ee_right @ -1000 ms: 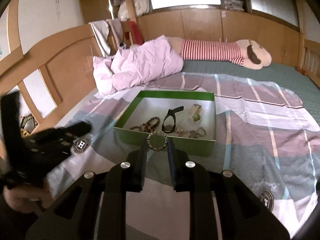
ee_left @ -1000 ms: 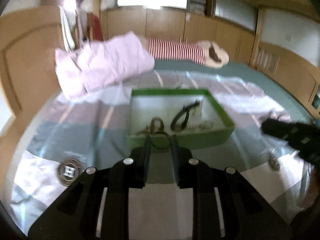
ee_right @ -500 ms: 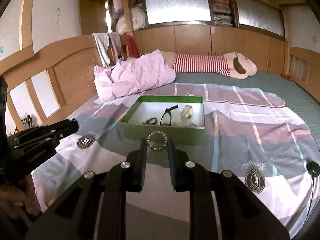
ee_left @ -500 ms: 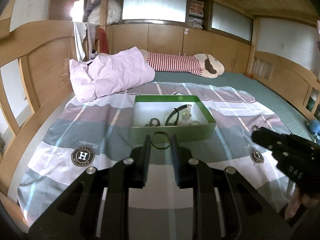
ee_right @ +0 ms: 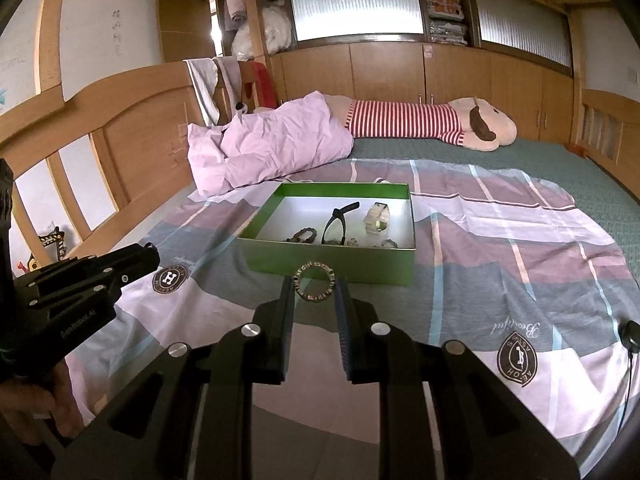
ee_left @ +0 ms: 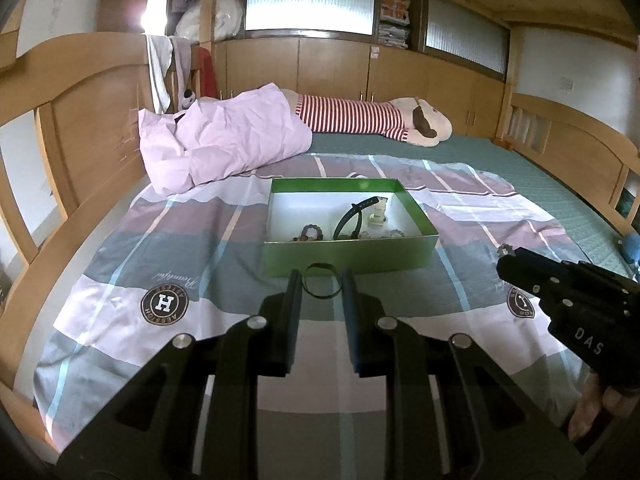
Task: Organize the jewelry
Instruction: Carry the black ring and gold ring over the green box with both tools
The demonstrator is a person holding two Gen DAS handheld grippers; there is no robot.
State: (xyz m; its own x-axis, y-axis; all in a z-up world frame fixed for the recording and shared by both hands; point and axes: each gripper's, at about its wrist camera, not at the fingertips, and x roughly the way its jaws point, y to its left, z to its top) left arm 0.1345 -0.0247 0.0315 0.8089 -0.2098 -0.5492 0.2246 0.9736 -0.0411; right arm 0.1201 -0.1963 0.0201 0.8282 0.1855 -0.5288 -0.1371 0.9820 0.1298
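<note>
Both claws backed from green box [ee_left: 348,256]; left claw [ee_left: 321,286] pinching thin ring [ee_left: 321,286], right claw [ee_right: 314,282] studded ring [ee_right: 314,282].

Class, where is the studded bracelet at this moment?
In the right wrist view, the studded bracelet sits clamped between the right gripper fingers, just before the green box.

Bedroom backdrop, wooden throughout.
Striped bedspread [ee_left: 192,240] across the bed, round "H" emblem [ee_left: 164,304] printed near the left edge; crumpled pink quilt [ee_left: 224,140] at the headboard [ee_left: 80,128]; long plush toy [ee_right: 432,124] in red-and-white stripes beyond; wooden cabinets [ee_right: 384,72] under frosted windows [ee_right: 356,16].
</note>
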